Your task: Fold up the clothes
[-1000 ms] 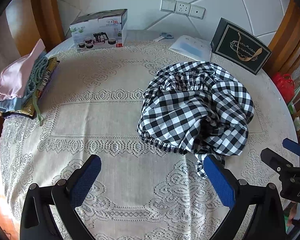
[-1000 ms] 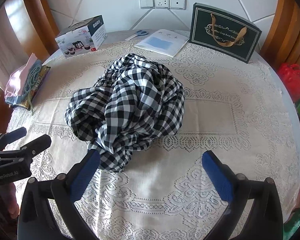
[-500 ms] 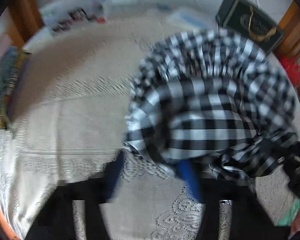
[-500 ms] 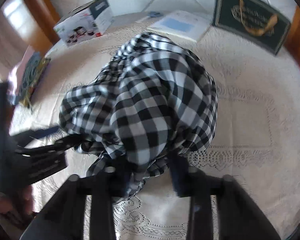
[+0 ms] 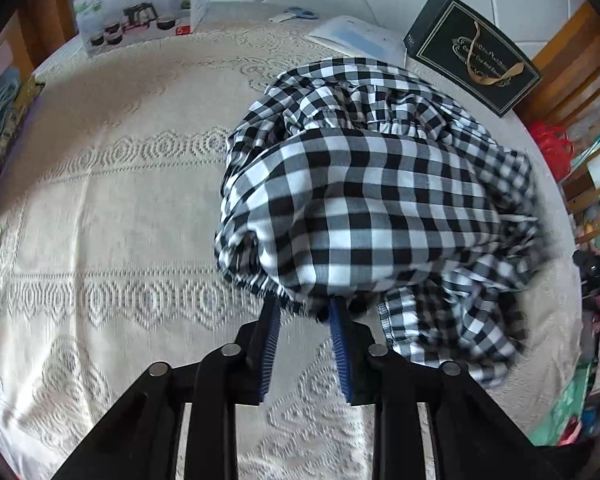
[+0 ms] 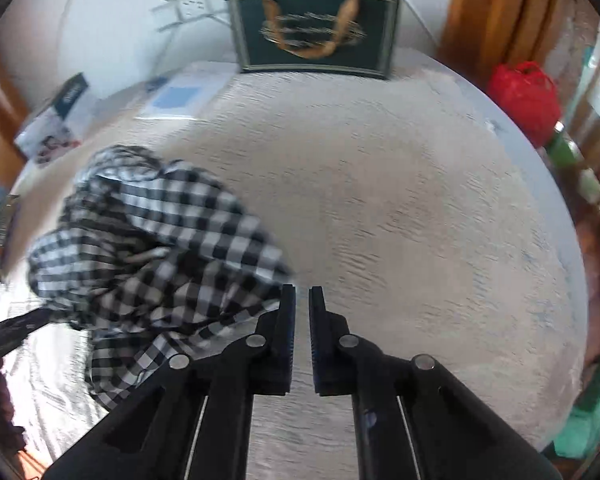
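A crumpled black-and-white checked garment [image 5: 372,208] lies on the round table with a cream lace cloth [image 5: 112,184]. My left gripper [image 5: 305,307] is shut on the garment's near elastic hem, the fabric bunched over its blue pads. In the right wrist view the garment [image 6: 160,256] sits to the left of my right gripper [image 6: 302,294]. Its jaws are nearly closed with a thin gap, and a fold of fabric touches the left finger; nothing shows between the pads.
A kettle box [image 5: 140,8], scissors [image 5: 296,14], a white booklet [image 5: 356,38] and a dark gift bag [image 5: 472,52] stand at the table's far edge. Folded clothes [image 5: 0,112] lie at the left edge. A red bag [image 6: 524,96] sits beyond the right edge.
Both grippers moved forward to the garment and closed from wide open. The left one took hold of the near hem. The right wrist view swung to the right, with the garment now at its left.
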